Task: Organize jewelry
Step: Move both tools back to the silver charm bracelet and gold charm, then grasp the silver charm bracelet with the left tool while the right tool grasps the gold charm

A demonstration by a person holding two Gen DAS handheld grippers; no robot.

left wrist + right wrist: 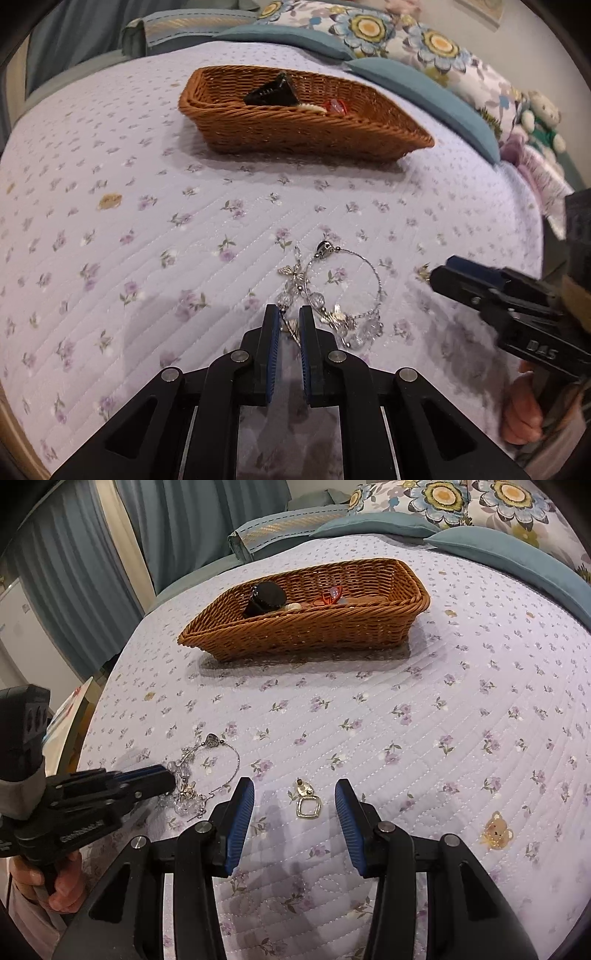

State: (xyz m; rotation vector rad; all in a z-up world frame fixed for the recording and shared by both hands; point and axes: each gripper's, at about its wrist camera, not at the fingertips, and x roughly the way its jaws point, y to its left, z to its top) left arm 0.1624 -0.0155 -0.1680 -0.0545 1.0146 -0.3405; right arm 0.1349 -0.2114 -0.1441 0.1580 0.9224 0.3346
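A silver wire bracelet with clear beads and butterfly charms (317, 300) lies on the lilac quilt. My left gripper (289, 314) is shut on a charm at its near end; the same grip appears at the left of the right wrist view, left gripper (168, 775) on the bracelet (188, 794). My right gripper (294, 786) stands open low over the quilt, with a small gold square earring (308, 806) lying between its fingers, untouched. From the left wrist view the right gripper (443, 273) shows at the right edge.
A brown wicker basket (295, 122) (303, 624) stands further back on the bed, holding a black clip (266, 598) and a red piece (332, 592). Pillows (424, 48) line the far side. A small bear figure (496, 834) lies on the quilt at the right.
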